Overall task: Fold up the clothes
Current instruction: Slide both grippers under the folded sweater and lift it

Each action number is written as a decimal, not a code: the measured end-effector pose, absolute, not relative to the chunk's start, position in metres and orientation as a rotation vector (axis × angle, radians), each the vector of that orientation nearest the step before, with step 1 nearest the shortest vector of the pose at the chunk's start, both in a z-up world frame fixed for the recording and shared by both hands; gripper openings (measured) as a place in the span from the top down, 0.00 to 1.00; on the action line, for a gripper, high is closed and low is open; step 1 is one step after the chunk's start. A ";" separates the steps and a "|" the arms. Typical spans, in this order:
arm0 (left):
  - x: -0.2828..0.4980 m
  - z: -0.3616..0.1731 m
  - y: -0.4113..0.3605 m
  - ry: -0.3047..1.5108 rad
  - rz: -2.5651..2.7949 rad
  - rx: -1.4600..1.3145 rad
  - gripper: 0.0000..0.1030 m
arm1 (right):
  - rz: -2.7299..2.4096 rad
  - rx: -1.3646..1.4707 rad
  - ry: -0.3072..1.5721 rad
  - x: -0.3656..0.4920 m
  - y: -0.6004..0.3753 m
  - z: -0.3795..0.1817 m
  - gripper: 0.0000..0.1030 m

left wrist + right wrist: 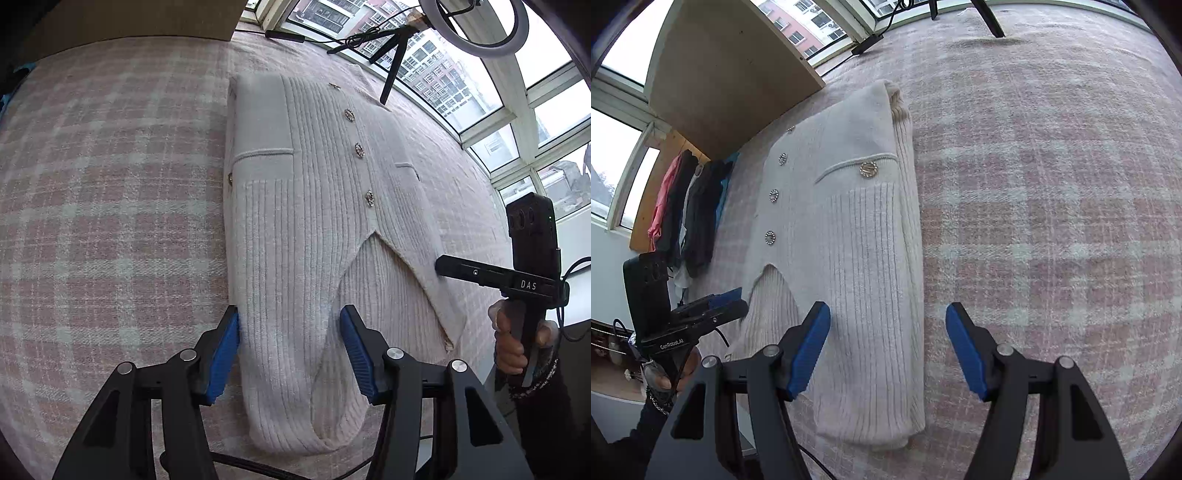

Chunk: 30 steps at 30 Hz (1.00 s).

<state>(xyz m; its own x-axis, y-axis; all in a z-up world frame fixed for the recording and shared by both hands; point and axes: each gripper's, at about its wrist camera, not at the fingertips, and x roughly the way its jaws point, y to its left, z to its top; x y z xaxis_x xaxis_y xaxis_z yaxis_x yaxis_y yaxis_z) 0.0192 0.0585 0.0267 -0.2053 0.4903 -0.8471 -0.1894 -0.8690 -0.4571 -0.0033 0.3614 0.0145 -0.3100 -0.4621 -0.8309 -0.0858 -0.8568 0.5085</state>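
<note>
1. A cream ribbed cardigan (314,192) lies flat on a pink-and-white checked cover (110,184), its sides folded in so that it forms a long narrow strip.
2. In the left wrist view the strip runs from 12 o'clock down to 6 o'clock, hem end nearest the camera; three jewelled buttons (359,149) line the front at about 1 o'clock from the picture's middle.
3. The left gripper (290,354) has its jaws apart, not pressing on anything. The blue pads (225,354) stand either side of the folded left edge of the cardigan near the hem, knit between them, no pinch visible.
4. The right gripper (888,350) also stands parted and holds nothing. Its left pad (809,350) is over the cardigan's right edge; its right pad is over bare cover.
5. In the left wrist view the right gripper shows at 3 o'clock, its black body reaching the cardigan's right hem flap, a hand (511,343) around its grip.
6. In the right wrist view the left gripper (727,301) shows at 9 o'clock, beside the hem's split.
7. A tripod (391,55) and ring light (472,29) stand at 1 o'clock by the windows.
8. In the right wrist view, clothes (683,206) hang at 9 o'clock under a wooden board (731,74).
</note>
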 end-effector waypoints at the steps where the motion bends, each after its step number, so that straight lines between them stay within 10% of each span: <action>1: 0.021 0.027 0.066 -0.313 2.124 -1.627 0.49 | -2.228 1.683 -0.701 -0.002 0.359 0.010 0.38; 7: 0.024 0.031 0.098 -0.179 2.126 -1.620 0.38 | -2.193 1.639 -0.606 0.004 0.333 0.004 0.35; 16: 0.025 0.043 0.124 -0.111 2.168 -1.556 0.76 | -2.184 1.630 -0.533 -0.004 0.309 0.008 0.68; 30: 0.024 0.143 0.103 -0.266 2.236 -1.315 0.78 | -2.218 1.309 -0.676 -0.005 0.290 0.107 0.72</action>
